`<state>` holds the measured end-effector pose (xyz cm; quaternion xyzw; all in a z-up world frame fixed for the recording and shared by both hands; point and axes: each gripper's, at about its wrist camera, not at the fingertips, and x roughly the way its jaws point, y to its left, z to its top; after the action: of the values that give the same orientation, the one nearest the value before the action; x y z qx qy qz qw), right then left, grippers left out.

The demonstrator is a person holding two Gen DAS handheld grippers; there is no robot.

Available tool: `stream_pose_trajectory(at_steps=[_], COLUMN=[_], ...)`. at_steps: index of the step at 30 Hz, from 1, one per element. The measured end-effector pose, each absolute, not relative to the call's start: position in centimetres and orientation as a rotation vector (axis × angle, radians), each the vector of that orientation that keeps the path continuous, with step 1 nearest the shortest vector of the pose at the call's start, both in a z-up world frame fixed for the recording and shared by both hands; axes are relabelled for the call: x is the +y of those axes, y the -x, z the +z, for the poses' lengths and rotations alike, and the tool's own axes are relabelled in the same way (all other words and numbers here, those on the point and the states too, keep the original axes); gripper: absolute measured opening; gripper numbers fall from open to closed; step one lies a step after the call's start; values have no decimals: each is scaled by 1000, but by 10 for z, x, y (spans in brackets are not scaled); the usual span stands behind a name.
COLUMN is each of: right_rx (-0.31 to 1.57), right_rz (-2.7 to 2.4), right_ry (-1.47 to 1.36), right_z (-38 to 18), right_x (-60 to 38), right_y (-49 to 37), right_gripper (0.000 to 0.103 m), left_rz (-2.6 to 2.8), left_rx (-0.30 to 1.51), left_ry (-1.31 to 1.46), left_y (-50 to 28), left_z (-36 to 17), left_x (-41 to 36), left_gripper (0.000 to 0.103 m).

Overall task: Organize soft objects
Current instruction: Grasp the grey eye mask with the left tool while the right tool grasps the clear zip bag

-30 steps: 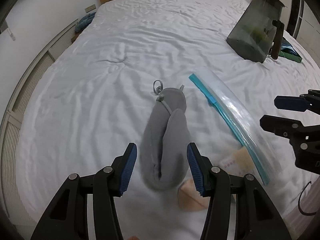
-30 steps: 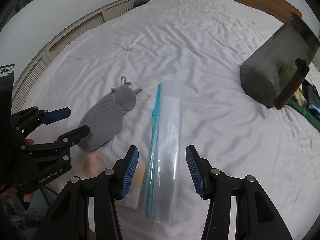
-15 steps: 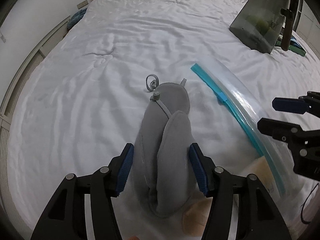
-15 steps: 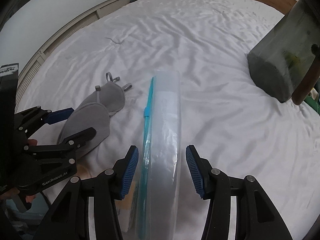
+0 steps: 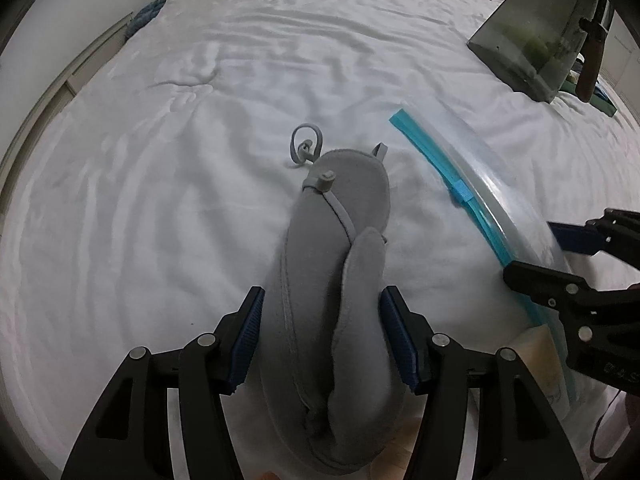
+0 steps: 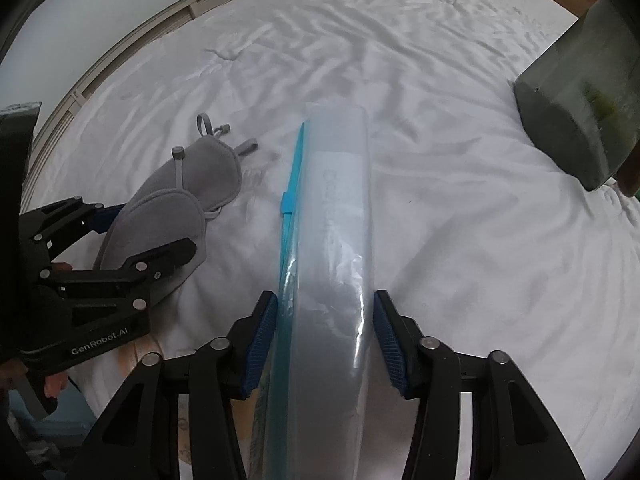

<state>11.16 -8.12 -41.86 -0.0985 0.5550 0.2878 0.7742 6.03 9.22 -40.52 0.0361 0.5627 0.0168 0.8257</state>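
Observation:
A grey padded eye mask (image 5: 332, 240) with a thin strap lies folded on the white bed sheet (image 5: 160, 200). My left gripper (image 5: 320, 332) points down over its near end, open, with a blue pad close on each side of the mask. A clear zip bag (image 6: 340, 200) with a teal slider strip lies to the right of the mask (image 6: 200, 168). My right gripper (image 6: 326, 328) straddles the bag's near part. Its jaws are closing, and the pads stand just beside the plastic without visibly pressing it. Each gripper also shows in the other view: right gripper (image 5: 532, 254), left gripper (image 6: 154, 230).
A dark translucent container (image 5: 532, 40) with green contents stands at the far right of the bed. A blue cloth (image 5: 148, 16) lies off the far left edge. A beige item (image 5: 536, 348) sits under the bag near the bed's front edge.
Both grippers have come down toward the bed. The mask now sits between the left pads and the bag between the right pads. The right jaws have narrowed.

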Motion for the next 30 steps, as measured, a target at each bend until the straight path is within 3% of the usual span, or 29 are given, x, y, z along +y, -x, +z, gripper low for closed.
stream_pose_trajectory(at_steps=[6, 20, 30], right_rx=[1204, 1212, 1211], right_rz=[631, 630, 630], right_ry=[202, 204, 226], right_z=[-423, -423, -423], right_x=[-82, -83, -83], right_y=[-115, -115, -115], right_gripper=[35, 35, 25], left_rz=[22, 40, 48], left_rx=[1201, 1236, 1243], left_ry=[-76, -66, -67], left_y=[-61, -68, -76], left_z=[-406, -411, -412], left_x=[92, 93, 93], left_gripper=[53, 54, 54])
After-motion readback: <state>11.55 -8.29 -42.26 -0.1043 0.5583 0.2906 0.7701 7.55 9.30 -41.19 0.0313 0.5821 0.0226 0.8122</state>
